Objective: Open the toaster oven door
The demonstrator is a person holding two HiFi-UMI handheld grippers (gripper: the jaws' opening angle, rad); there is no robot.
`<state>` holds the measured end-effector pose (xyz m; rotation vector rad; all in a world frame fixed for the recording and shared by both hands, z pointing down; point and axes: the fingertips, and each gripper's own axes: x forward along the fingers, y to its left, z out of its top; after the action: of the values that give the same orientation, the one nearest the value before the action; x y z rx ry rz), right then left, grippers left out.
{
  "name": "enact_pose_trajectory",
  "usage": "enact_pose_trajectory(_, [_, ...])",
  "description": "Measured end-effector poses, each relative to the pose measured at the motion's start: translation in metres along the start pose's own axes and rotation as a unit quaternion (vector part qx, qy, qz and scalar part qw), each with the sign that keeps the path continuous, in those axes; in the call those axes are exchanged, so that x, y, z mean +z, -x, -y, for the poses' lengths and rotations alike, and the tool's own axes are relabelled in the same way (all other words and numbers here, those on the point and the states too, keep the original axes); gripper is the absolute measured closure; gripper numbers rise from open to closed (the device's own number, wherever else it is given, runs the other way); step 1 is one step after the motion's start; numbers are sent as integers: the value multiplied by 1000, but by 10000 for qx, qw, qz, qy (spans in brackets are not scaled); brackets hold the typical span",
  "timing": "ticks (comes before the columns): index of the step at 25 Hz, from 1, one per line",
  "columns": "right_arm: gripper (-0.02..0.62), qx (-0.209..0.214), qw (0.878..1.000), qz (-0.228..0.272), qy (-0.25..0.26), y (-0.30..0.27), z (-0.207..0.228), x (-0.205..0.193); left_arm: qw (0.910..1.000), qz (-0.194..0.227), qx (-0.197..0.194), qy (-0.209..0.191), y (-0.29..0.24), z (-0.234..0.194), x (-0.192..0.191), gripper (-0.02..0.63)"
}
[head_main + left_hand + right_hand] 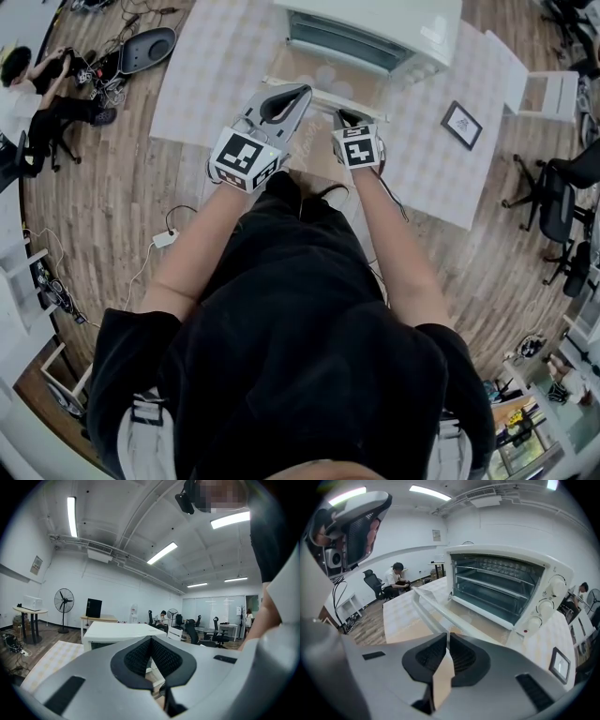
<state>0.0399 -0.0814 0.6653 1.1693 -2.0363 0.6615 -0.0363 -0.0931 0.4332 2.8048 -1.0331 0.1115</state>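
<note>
The white toaster oven (501, 588) is set on the tabletop (211, 80), which is covered with a pale checked cloth. Its glass door (461, 620) is found already folded down and lying open toward the person, so the wire racks inside are exposed. The door's handle bar (423, 606) is seen just ahead of the right gripper (446, 645), whose jaws are drawn almost together, with only a thin slit left between them and nothing held. The left gripper (150, 639) is held beside it over the door's edge, its jaws closed together and empty. A small framed picture (461, 124) is laid to the oven's right.
</note>
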Motion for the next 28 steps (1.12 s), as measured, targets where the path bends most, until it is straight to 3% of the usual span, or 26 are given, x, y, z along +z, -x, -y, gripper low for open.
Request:
enact_pose_trajectory(12, [558,-98,9890,-47,-1474,-24,1,-37,10000,-27,-46,6,-7,-4,-1,594])
enact_pose_trajectory(28, [557,-60,9811,-466,-1878,-44,2,-68,9999,-112,-90,23,-13,-15,-9,594])
